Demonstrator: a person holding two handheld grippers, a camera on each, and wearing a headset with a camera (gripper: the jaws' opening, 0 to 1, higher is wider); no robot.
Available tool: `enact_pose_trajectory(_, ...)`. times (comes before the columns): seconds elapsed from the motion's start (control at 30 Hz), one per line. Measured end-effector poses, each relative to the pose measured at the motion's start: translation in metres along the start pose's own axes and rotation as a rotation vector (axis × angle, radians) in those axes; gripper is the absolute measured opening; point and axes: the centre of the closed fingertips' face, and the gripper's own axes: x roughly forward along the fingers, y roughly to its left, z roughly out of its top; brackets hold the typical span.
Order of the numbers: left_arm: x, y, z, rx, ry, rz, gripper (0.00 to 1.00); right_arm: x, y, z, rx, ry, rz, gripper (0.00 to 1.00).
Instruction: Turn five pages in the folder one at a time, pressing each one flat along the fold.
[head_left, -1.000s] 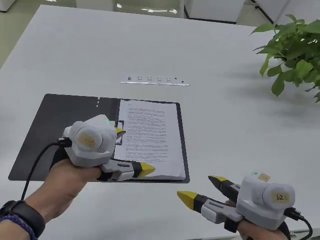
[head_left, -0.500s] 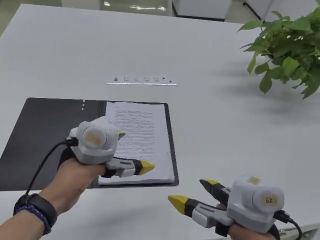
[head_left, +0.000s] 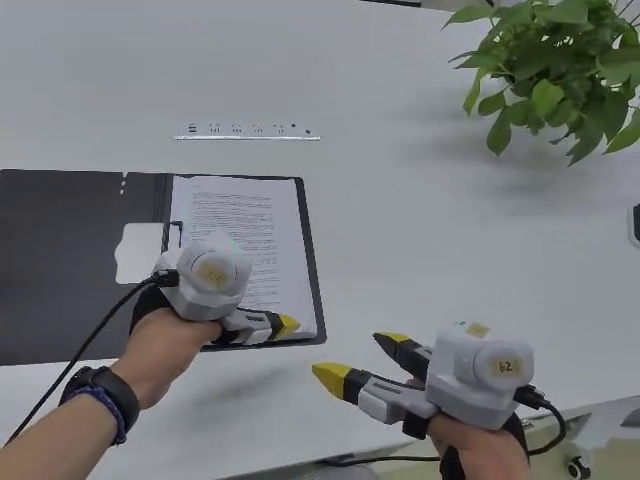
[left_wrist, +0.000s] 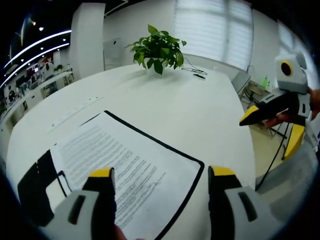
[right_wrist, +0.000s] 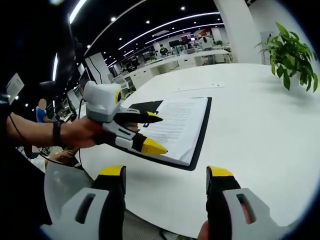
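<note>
The left tongs (head_left: 275, 323) hover with jaws apart at the near right corner of the top page (head_left: 245, 235) in the open folder (head_left: 60, 260), which lies on the table (head_left: 430, 220) to the person's left. The right tongs (head_left: 360, 358), also apart and holding nothing, hang near the table edge, clear of the folder. In the left gripper view one jaw stands over the printed sheet and the other beyond the folder's black border, so I think a bite here may take several sheets together, or crumple the corner. In the right gripper view nothing presses the folder down, so a pull on the page may drag it across the smooth table
</note>
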Motion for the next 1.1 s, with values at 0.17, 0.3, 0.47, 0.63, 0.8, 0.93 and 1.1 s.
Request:
enact_pose_trajectory(0.17,0.014,0.003,-0.003,-0.030,0.003,0.034,0.76,0.001,-0.001,-0.004,0.002,0.012,0.003,0.64)
enact_pose_trajectory(0.3,0.024,0.003,-0.005,-0.059,0.003,0.046,0.75,0.001,-0.003,-0.004,0.004,0.014,0.005,0.63)
enact_pose_trajectory(0.47,0.033,-0.002,-0.023,-0.051,0.058,0.050,0.74,0.001,-0.006,-0.002,0.007,0.013,0.004,0.63)
enact_pose_trajectory(0.63,0.036,-0.003,-0.023,-0.049,0.052,0.067,0.75,0.001,-0.009,-0.002,0.011,0.015,0.001,0.63)
enact_pose_trajectory(0.8,0.036,-0.002,-0.022,-0.061,0.050,0.061,0.74,0.001,-0.011,-0.003,0.011,0.019,0.001,0.63)
enact_pose_trajectory(0.93,0.036,-0.002,-0.022,-0.065,0.046,0.060,0.74,0.003,-0.011,-0.003,0.012,0.020,0.004,0.63)
enact_pose_trajectory(1.1,0.035,0.000,-0.022,-0.083,0.038,0.055,0.74,0.004,-0.010,-0.002,0.011,0.020,0.007,0.63)
